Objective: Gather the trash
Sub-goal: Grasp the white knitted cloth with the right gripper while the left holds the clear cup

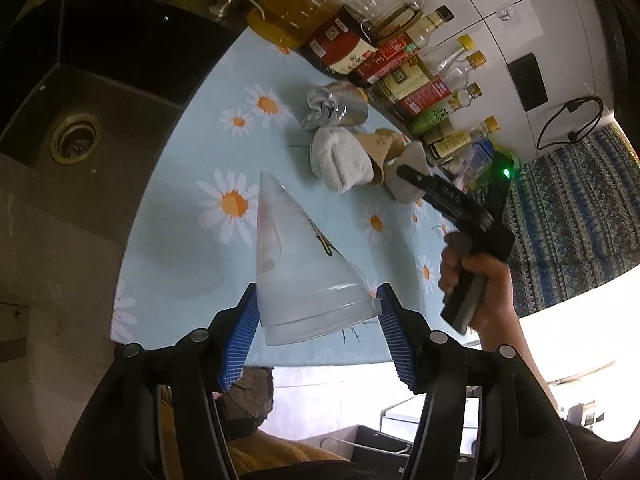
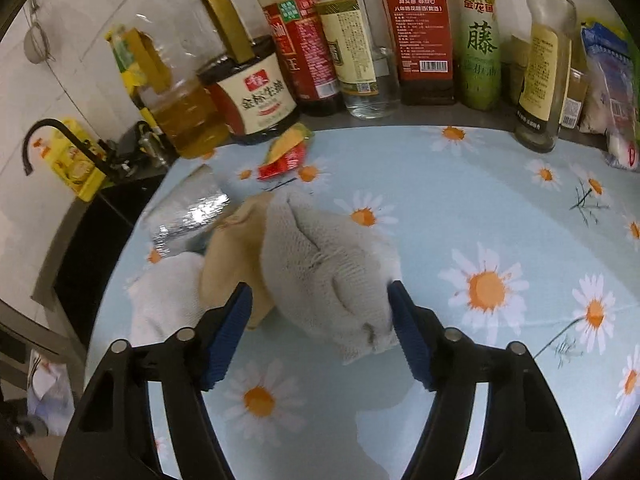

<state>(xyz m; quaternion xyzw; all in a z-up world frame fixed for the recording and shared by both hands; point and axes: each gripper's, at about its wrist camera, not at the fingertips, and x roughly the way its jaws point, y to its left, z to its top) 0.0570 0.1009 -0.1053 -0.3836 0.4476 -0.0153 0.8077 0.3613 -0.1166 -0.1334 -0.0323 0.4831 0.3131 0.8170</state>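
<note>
Left wrist view: my left gripper (image 1: 318, 320) clamps a clear plastic cup (image 1: 298, 264) at lower centre, kept as a bin, I judge.

Right wrist view: my right gripper (image 2: 320, 336) straddles the grey cloth wad (image 2: 328, 264) mid-frame, jaws apart, one pad touching.

The daisy-print tablecloth (image 2: 500, 200) is left bare over its right and near parts, so open passage is offered there. The far edge is closed off by a row of bottles (image 2: 424, 40) set against the wall, touching or just beside one another. The left side is bounded by the dark sink (image 1: 80, 120) and its faucet (image 2: 40, 136). The middle is blocked by a cluster: a grey cloth (image 2: 328, 264), a tan paper piece (image 2: 236, 248), a white cloth (image 2: 168, 300) and a foil wrapper (image 2: 188, 212). A red-and-yellow wrapper (image 2: 286, 154) lies between the cluster and the bottles.
</note>
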